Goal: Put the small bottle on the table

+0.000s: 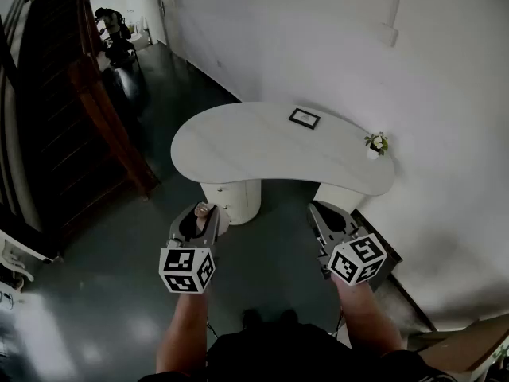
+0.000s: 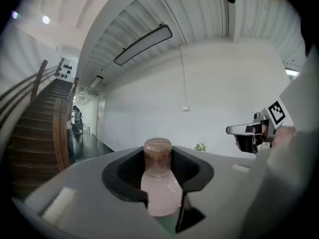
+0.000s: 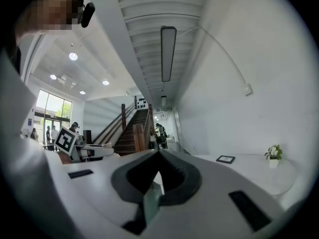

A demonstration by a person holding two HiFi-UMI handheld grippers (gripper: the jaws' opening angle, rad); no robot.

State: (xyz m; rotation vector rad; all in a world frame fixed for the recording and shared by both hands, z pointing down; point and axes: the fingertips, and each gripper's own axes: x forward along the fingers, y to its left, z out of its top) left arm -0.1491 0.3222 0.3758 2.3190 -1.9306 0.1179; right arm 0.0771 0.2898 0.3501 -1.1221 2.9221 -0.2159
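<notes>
Here we are, standing back from the white table (image 1: 254, 150), both grippers held out over the dark floor (image 1: 103, 293). The left gripper (image 1: 199, 216) has the small bottle (image 2: 159, 185) clamped between its jaws. It is a pale pinkish body with a brown cap, upright, the pads pressing on its sides. So the bottle is up in the air, well short of the table, just this side of its pedestal. The right gripper (image 1: 320, 210) hangs level beside it, jaws brought together at the tips, nothing between them. On the table, a small framed picture (image 1: 304, 118) lies near the far edge, and a little potted plant (image 1: 375, 142) sits at the right end by the wall. A wooden staircase (image 1: 99, 110) rises off to the left.
</notes>
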